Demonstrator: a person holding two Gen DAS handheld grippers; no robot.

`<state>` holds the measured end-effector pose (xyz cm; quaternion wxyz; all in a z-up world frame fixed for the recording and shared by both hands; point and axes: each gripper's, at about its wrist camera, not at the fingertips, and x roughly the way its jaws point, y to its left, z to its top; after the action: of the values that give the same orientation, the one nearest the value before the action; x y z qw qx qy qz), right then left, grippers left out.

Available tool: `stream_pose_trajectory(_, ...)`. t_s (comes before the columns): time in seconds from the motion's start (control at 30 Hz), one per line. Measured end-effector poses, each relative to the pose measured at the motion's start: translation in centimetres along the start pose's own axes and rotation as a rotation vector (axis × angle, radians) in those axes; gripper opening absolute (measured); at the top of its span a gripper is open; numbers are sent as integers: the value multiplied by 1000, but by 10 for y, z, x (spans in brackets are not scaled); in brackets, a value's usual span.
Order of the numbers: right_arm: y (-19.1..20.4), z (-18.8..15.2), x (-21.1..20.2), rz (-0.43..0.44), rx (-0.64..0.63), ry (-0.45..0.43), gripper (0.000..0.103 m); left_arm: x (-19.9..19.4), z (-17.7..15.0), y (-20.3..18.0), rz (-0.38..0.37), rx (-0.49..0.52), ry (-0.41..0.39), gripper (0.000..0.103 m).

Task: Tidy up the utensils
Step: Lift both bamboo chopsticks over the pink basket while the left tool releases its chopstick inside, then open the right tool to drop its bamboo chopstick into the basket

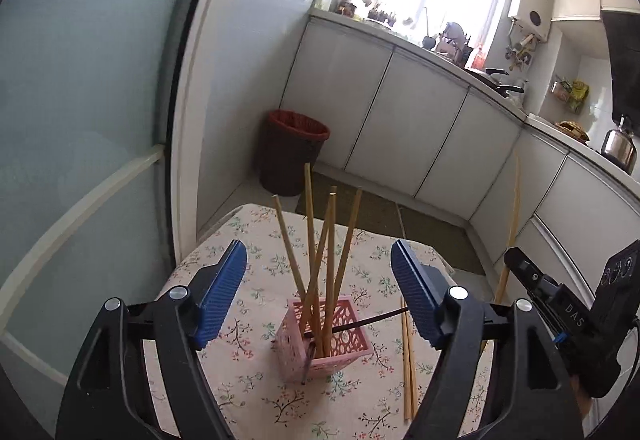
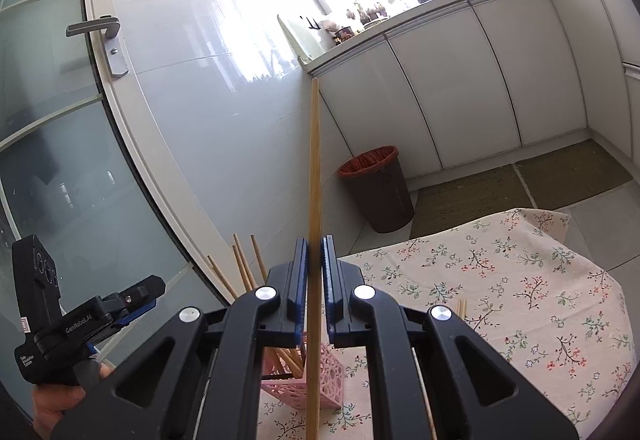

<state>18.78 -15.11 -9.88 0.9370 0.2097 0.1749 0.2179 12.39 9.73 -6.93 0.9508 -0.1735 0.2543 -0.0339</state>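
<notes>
A pink lattice holder (image 1: pixel 320 336) stands on the floral tablecloth (image 1: pixel 248 392) with several wooden chopsticks (image 1: pixel 310 240) upright in it and a dark chopstick (image 1: pixel 372 321) lying across its rim. My left gripper (image 1: pixel 318 288) is open and empty, its jaws on either side of the holder. My right gripper (image 2: pixel 315 264) is shut on one wooden chopstick (image 2: pixel 315 160), held upright above the holder (image 2: pixel 324 380). That held chopstick also shows at the right of the left wrist view (image 1: pixel 514 216). A pair of wooden chopsticks (image 1: pixel 408 360) lies on the cloth right of the holder.
A dark bin with a red liner (image 1: pixel 290 156) stands on the floor beyond the table. White cabinets (image 1: pixel 420 120) under a cluttered counter run along the back and right. A glass door (image 2: pixel 60 160) with a handle is at the left. Chopstick tips (image 2: pixel 461 307) show on the cloth.
</notes>
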Motion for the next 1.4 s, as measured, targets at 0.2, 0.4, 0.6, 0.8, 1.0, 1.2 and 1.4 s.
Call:
stream_pose_trajectory(0.2, 35, -13, 14, 11, -65, -68, 8, 13, 2, 22, -15, -77, 74, 71)
stream_pose_trajectory(0.4, 64, -33, 49, -45, -167, -115, 8, 21, 3, 37, -32, -127, 101, 71)
stream_pose_trajectory(0.6, 71, -53, 81, -102, -249, -130, 8, 28, 2, 61, -29, -205, 140, 71)
stream_pose_trajectory(0.8, 68, -72, 89, -157, -298, -146, 8, 28, 7, 59, -39, -208, 131, 71)
stream_pose_trajectory(1.0, 71, -78, 85, -189, -329, -172, 8, 27, 6, 57, -39, -203, 128, 71)
stream_pose_trajectory(1.2, 73, -81, 79, -181, -355, -140, 8, 28, 6, 55, -38, -197, 127, 71)
stream_pose_trajectory(1.4, 73, -68, 68, -170, -320, -94, 27, 27, 6, 53, -43, -193, 120, 72)
